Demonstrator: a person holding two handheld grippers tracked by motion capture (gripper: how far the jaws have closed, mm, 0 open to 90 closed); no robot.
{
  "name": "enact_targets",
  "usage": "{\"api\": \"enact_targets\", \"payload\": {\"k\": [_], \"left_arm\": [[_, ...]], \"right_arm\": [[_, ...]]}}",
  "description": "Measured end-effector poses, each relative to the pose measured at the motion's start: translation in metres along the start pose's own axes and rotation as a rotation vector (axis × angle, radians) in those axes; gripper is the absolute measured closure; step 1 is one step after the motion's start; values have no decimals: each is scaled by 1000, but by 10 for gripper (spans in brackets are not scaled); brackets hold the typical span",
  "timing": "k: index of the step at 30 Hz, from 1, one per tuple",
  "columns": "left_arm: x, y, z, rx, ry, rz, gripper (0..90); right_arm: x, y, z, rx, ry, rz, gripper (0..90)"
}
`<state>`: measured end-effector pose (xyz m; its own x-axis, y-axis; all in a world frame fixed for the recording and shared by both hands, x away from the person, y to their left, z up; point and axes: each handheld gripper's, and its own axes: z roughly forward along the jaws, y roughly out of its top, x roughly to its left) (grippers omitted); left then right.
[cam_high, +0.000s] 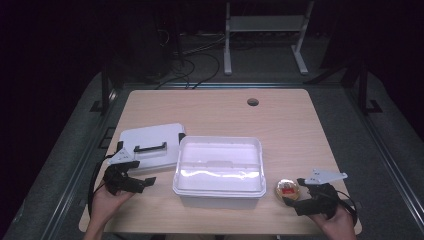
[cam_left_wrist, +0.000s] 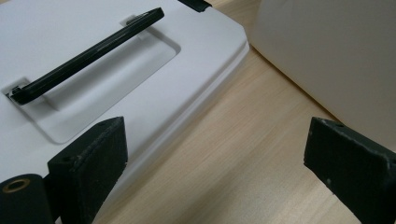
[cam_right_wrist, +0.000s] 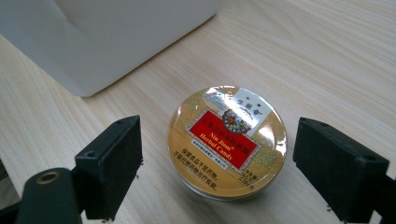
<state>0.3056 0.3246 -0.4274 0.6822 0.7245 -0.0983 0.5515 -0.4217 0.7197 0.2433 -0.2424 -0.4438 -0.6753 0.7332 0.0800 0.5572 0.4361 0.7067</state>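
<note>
A round gold candy tin (cam_high: 287, 190) with a red label lies flat on the wooden table (cam_high: 280, 125), just right of the white box's front corner. My right gripper (cam_high: 293, 192) is open, one jaw on each side of the tin and a gap on both sides. In the right gripper view the tin (cam_right_wrist: 227, 140) sits between the jaws of the right gripper (cam_right_wrist: 223, 143), untouched. My left gripper (cam_high: 145, 175) is open over bare wood in front of the white lid (cam_high: 150, 142). In the left gripper view the left gripper (cam_left_wrist: 217, 144) holds nothing, and the lid (cam_left_wrist: 196, 42) with its black handle (cam_left_wrist: 88, 53) lies ahead left.
An open white plastic box (cam_high: 218, 142) stands mid-table between the two grippers; its wall (cam_left_wrist: 336, 56) is close on the left gripper's right and its corner (cam_right_wrist: 107, 32) lies just beyond the tin. A cable hole (cam_high: 253, 102) sits near the table's far edge.
</note>
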Motion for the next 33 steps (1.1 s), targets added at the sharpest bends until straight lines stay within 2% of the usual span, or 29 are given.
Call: {"api": "enact_targets", "payload": {"k": [4,10,14,20,25,27,33], "left_arm": [[0,0,1,13,0,6,59],[0,-1,-1,6,-5,11,59],[-2,1,-6,2,5,30,59],[-3,6,-16,0,6,50,69],[-3,20,-34,-1,-1,106,101],[-5,28,-40,-3,-20,126,102],[-20,64,-57,16,-81,248,119]], "right_arm": [[-1,-1,1,6,-5,1,152],[1,0,0,13,-18,-3,152],[5,3,0,32,-40,-22,152],[8,3,0,42,-47,-37,152],[7,3,-1,41,-46,-32,152],[8,3,0,49,-46,-37,152],[10,5,-1,51,-54,-42,152]]}}
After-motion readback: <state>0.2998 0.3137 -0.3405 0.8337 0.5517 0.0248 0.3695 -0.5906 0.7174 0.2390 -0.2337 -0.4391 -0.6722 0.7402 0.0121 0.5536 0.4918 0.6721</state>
